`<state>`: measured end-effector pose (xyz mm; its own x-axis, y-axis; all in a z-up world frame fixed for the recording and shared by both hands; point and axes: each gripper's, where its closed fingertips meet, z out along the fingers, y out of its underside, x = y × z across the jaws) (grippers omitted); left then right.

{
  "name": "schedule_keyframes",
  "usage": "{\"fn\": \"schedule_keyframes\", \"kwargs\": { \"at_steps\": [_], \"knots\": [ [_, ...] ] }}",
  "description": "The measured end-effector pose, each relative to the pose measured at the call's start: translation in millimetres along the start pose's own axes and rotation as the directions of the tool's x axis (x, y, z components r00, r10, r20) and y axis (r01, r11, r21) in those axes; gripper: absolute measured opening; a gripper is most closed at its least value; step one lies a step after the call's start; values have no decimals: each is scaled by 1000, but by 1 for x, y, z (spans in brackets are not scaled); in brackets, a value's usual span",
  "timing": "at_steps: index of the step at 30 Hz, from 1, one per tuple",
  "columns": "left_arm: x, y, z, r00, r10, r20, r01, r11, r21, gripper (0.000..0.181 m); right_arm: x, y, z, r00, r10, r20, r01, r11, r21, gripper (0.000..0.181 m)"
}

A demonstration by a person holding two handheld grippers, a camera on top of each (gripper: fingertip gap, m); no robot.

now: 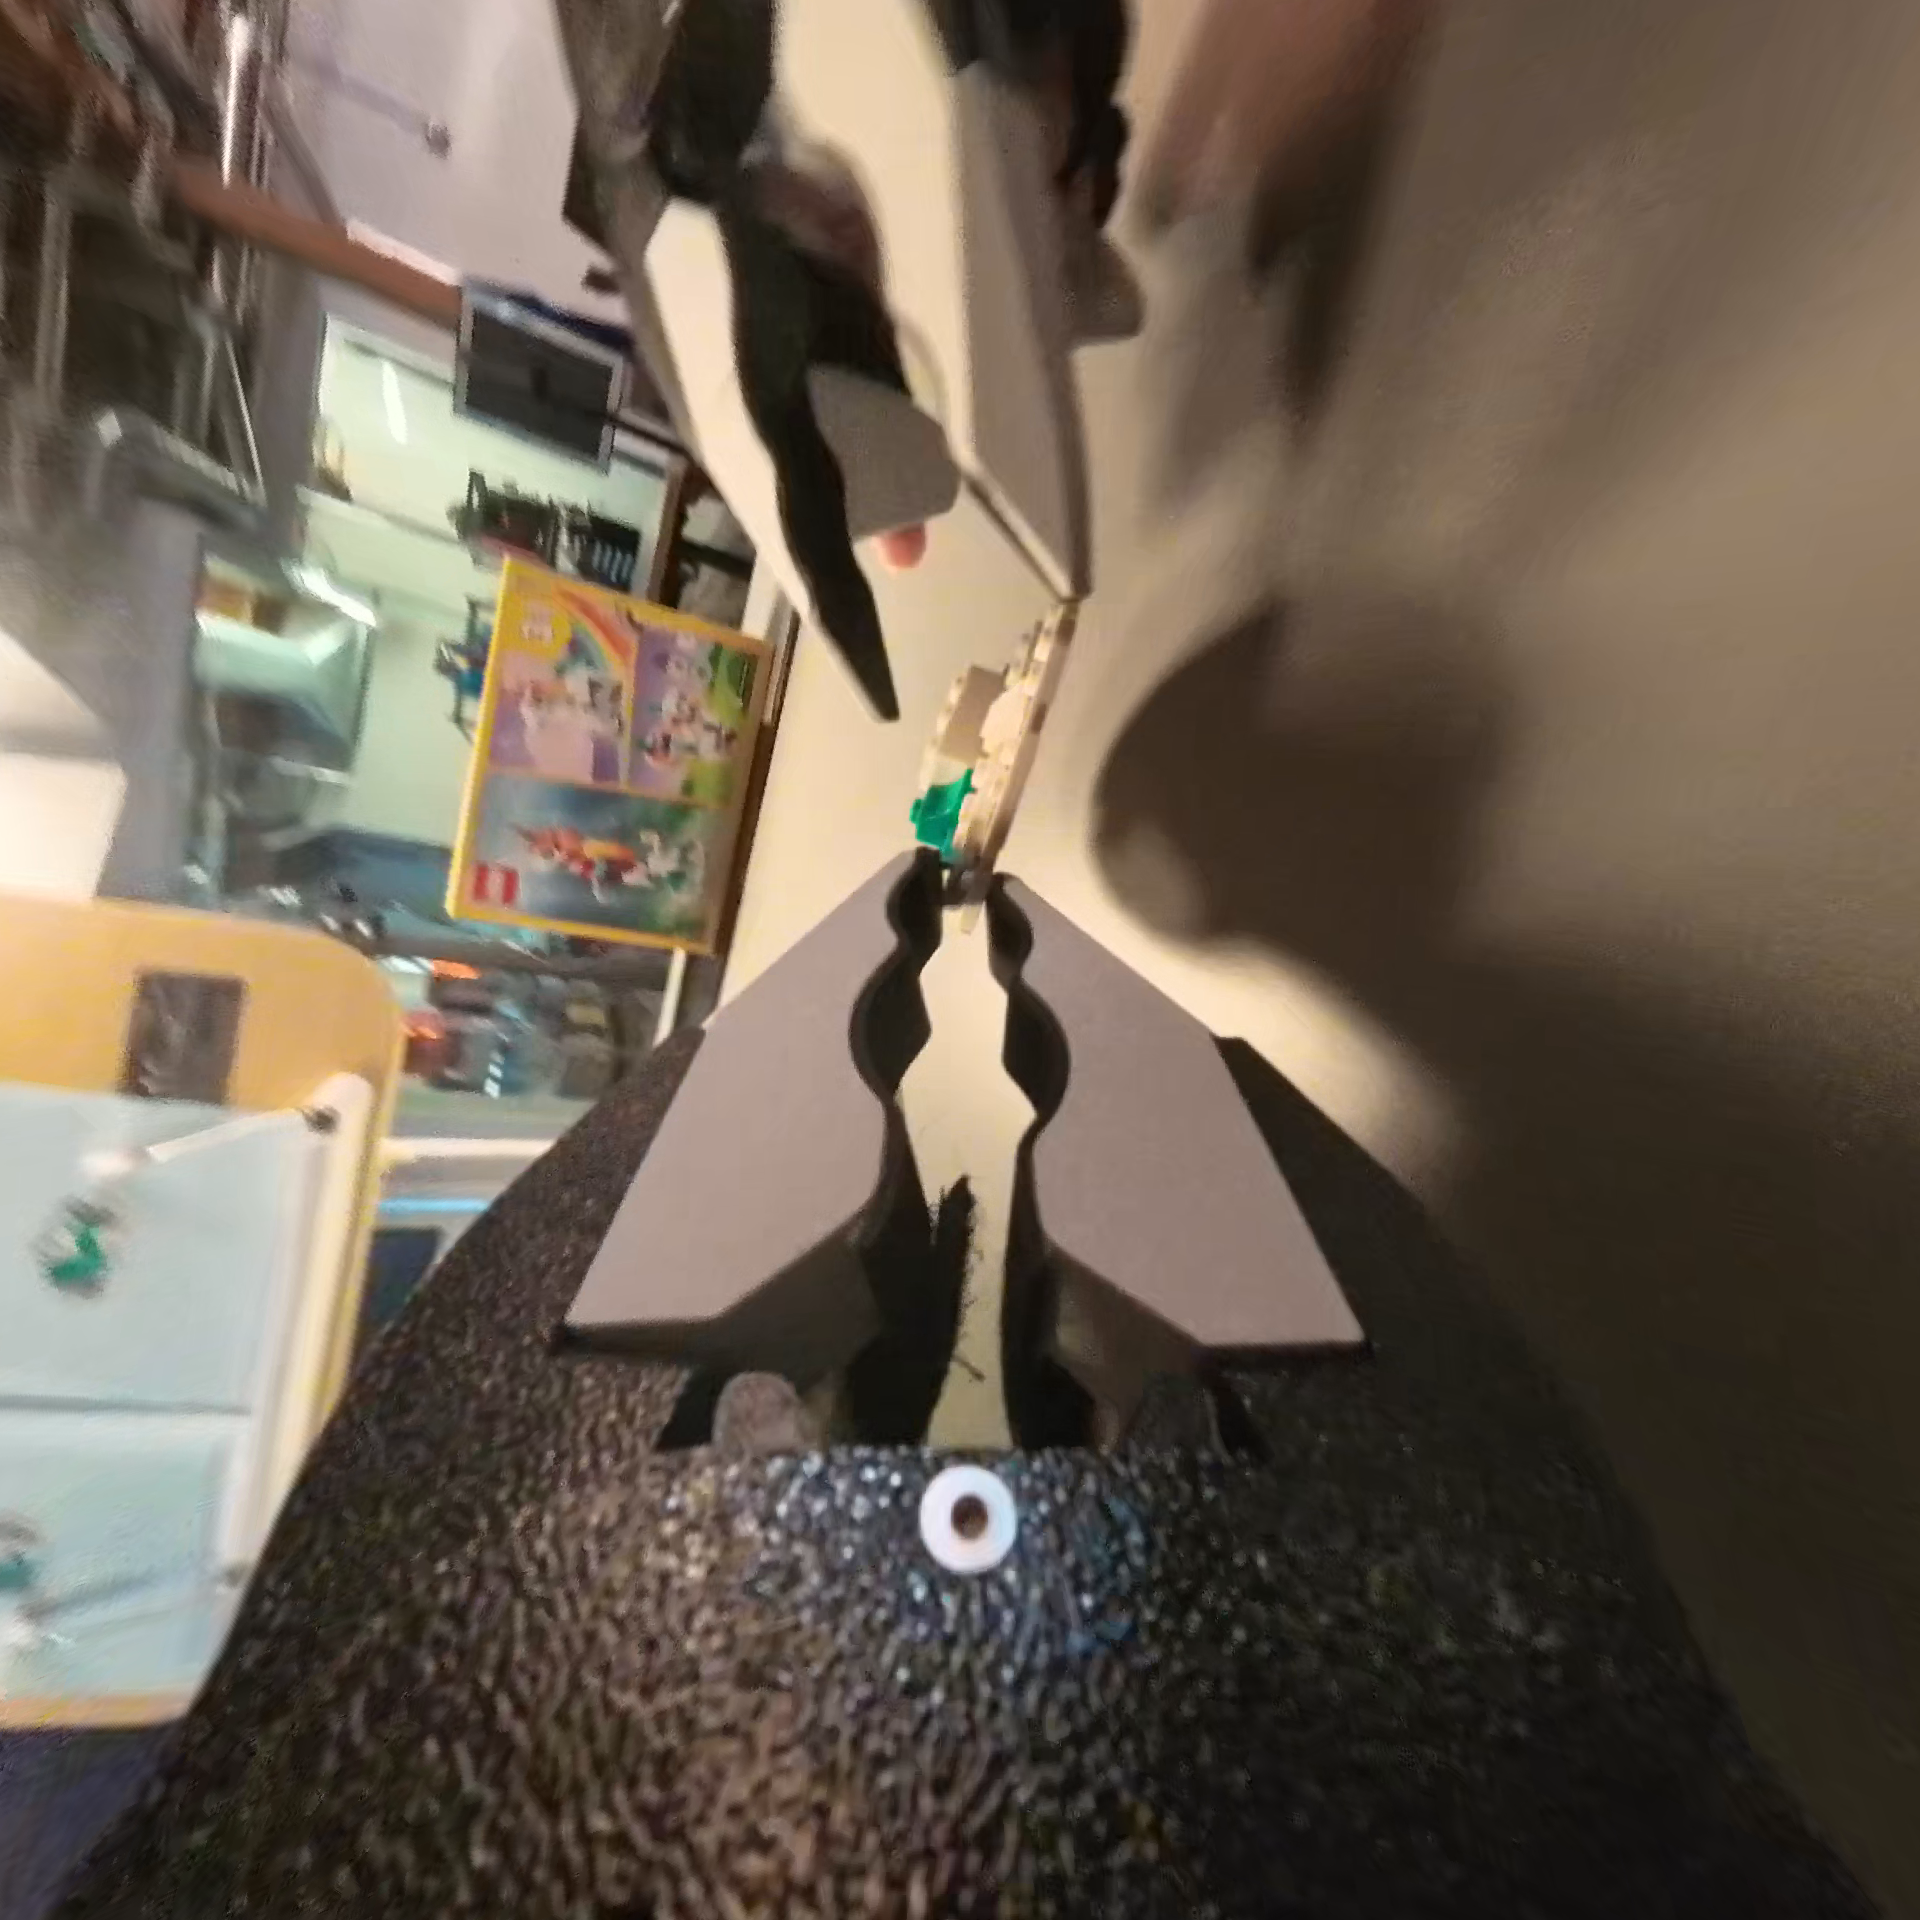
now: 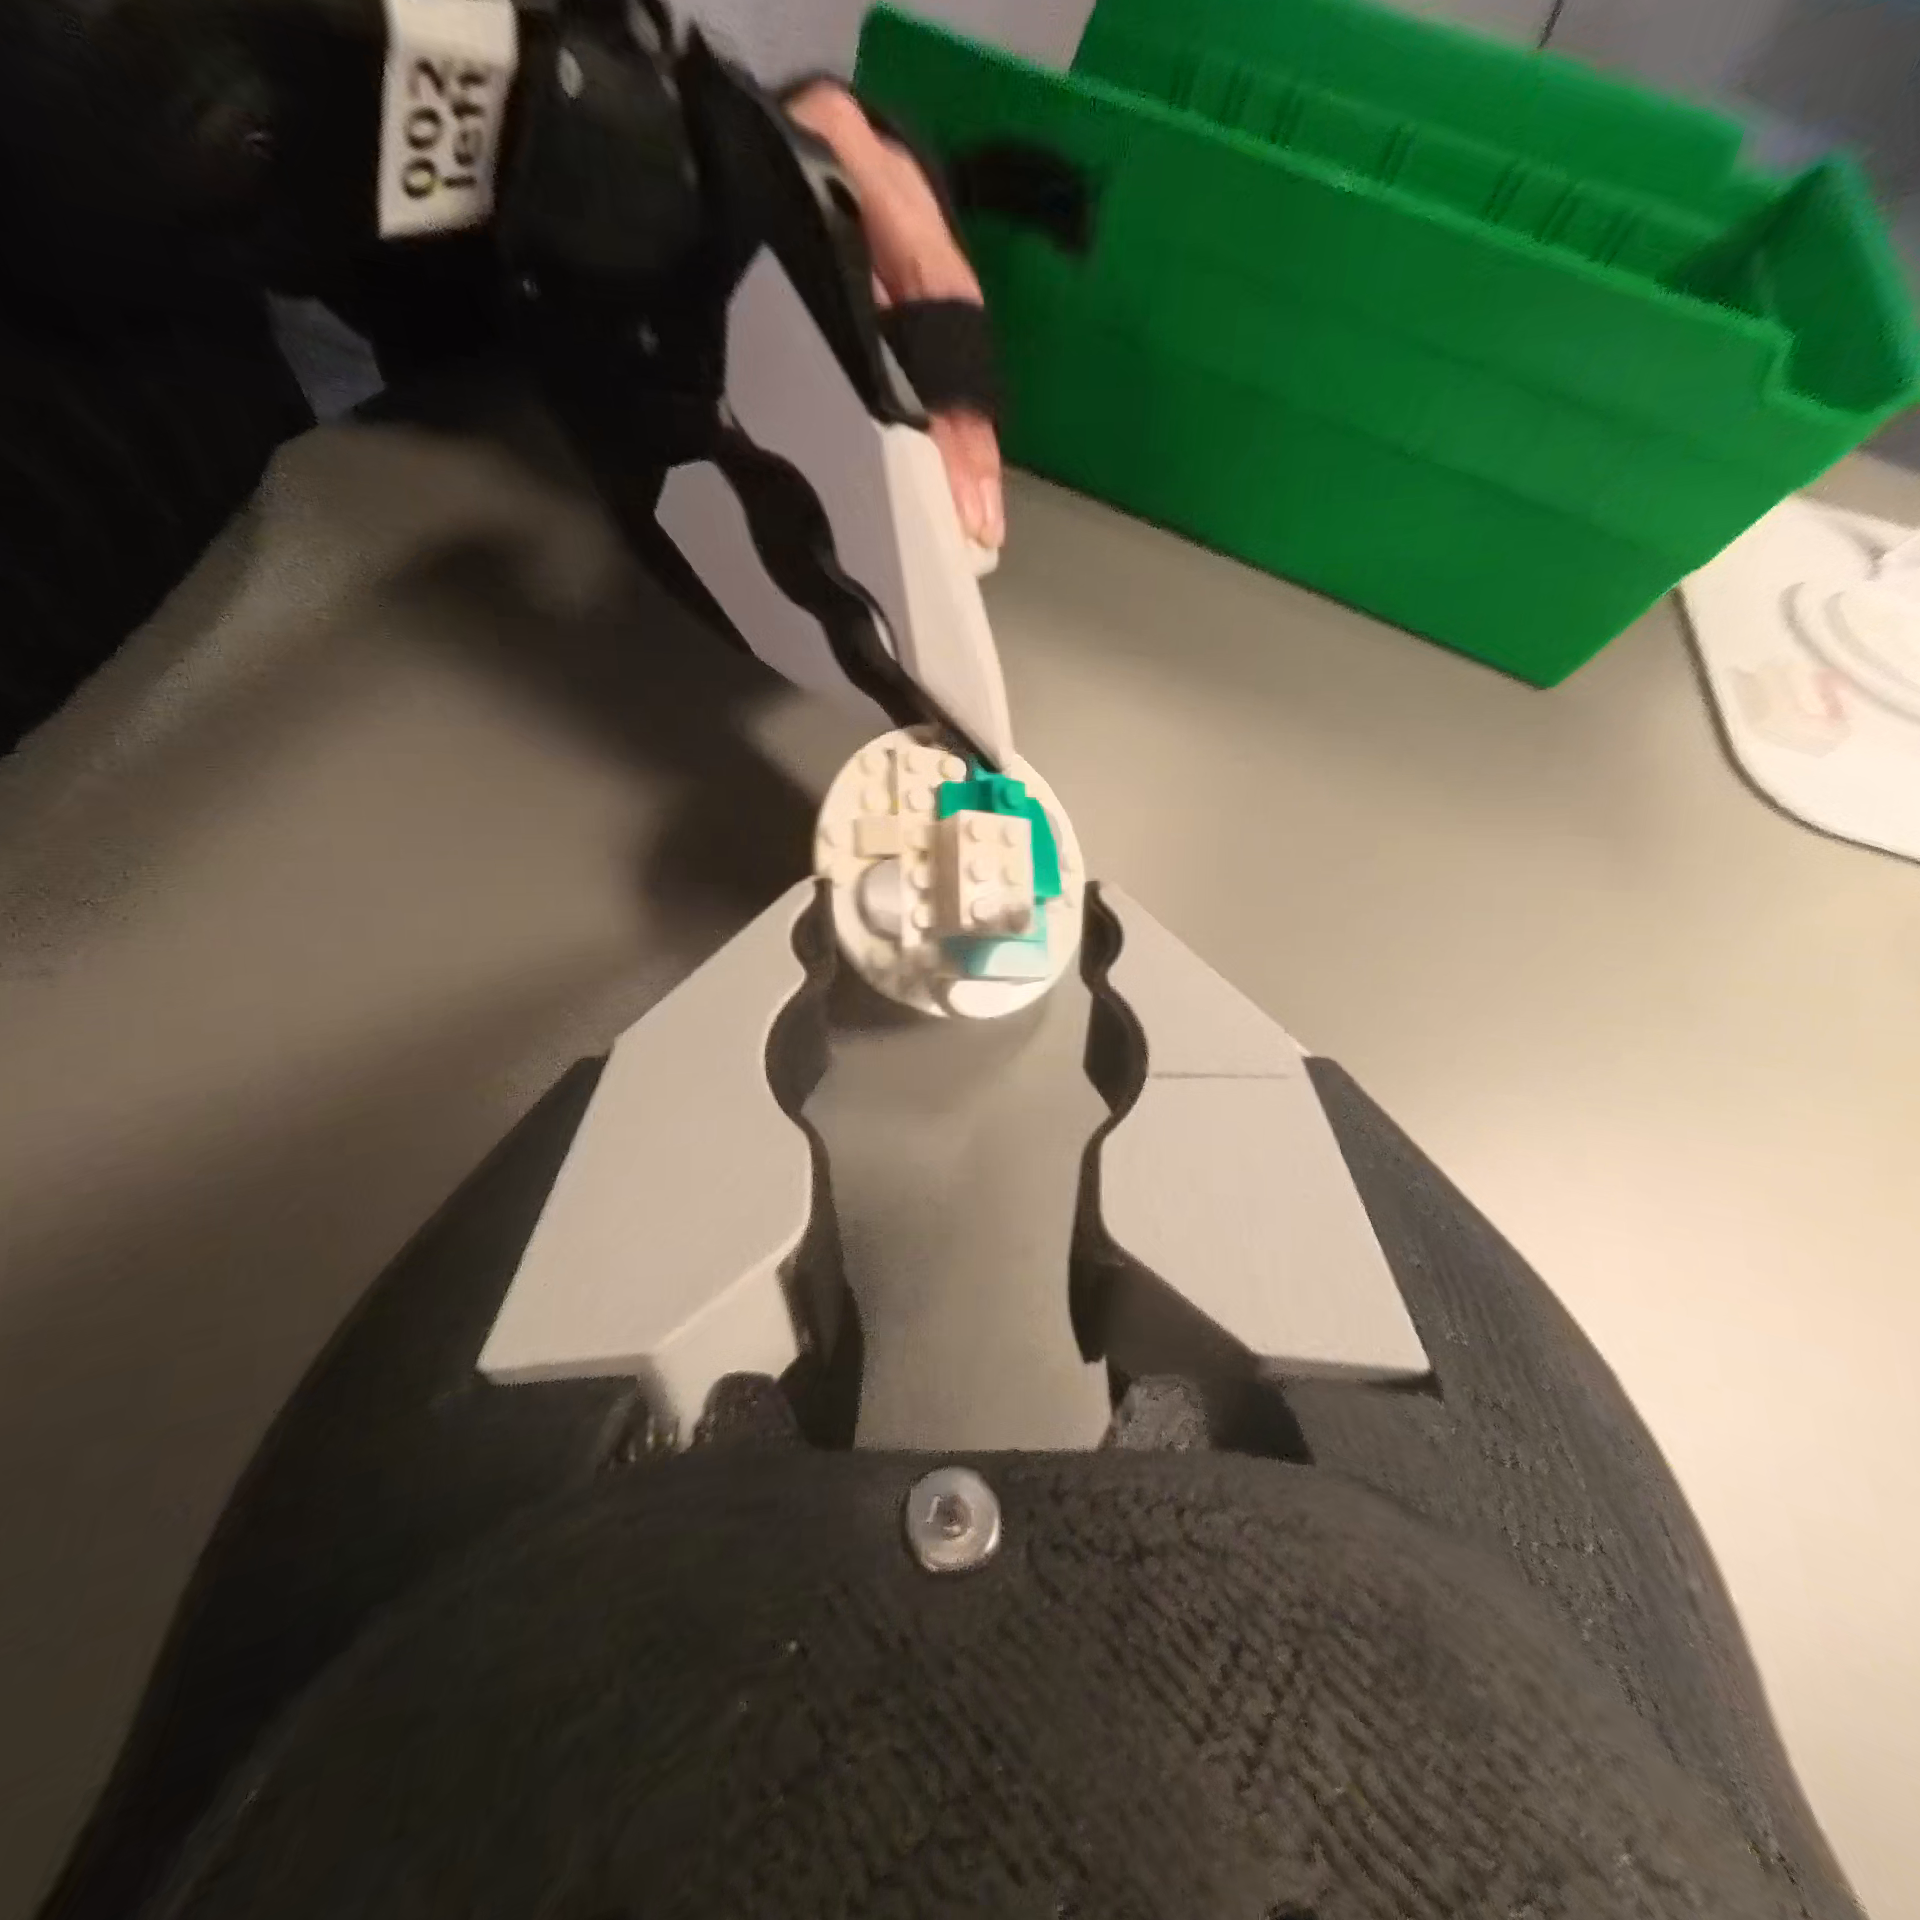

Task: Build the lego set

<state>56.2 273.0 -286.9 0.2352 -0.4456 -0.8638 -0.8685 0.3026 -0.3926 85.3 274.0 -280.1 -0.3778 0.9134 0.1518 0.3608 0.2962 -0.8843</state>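
Observation:
The lego build [image 2: 940, 883] is a round white plate carrying white bricks and a teal piece [image 2: 982, 800]. My right gripper [image 2: 956, 894] has its grey fingers against the plate's left and right rim and holds it just above the beige table [image 2: 1351, 935]. My left gripper [image 1: 961, 883] is pinched shut on the rim of the build [image 1: 997, 727], right below the green piece [image 1: 940, 810]. In the right wrist view the left gripper [image 2: 982, 758] reaches in from the upper left. In the left wrist view the right gripper [image 1: 977, 655] comes in from the top.
A green bin [image 2: 1403, 343] stands on the table behind the build. A white moulded sheet [image 2: 1818, 675] lies at the right edge. A yellow lego box [image 1: 613, 769] stands at the table's far side. A yellow-rimmed tray [image 1: 156, 1299] holds small parts. My left and right fingertips are right by each other.

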Motion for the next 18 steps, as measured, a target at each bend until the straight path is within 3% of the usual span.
{"fn": "schedule_keyframes", "kwargs": {
  "at_steps": [3,5,7,9,11,12,18],
  "knots": [
    [-8,4,1,990,-140,10,140,990,-7,6,8,-4,0,989,-111,-97,110,994,-9,57],
    [-11,4,1,978,-207,5,207,978,5,6,12,-2,6,960,-218,-173,209,975,-68,68],
    [-12,2,1,969,-245,-8,245,969,17,6,13,1,12,922,-318,-219,295,947,-129,68],
    [-9,-1,1,966,-255,-26,256,966,30,6,15,1,16,874,-410,-261,373,910,-183,55],
    [-4,-4,1,967,-248,-57,251,967,44,6,17,-1,16,828,-478,-293,428,876,-222,26],
    [-2,-5,1,967,-245,-64,248,968,46,6,17,-1,16,814,-501,-293,445,863,-239,20],
    [7,-9,-4,968,-198,-153,212,974,81,7,5,-4,17,798,-549,-250,505,834,-221,17]
  ]
}}
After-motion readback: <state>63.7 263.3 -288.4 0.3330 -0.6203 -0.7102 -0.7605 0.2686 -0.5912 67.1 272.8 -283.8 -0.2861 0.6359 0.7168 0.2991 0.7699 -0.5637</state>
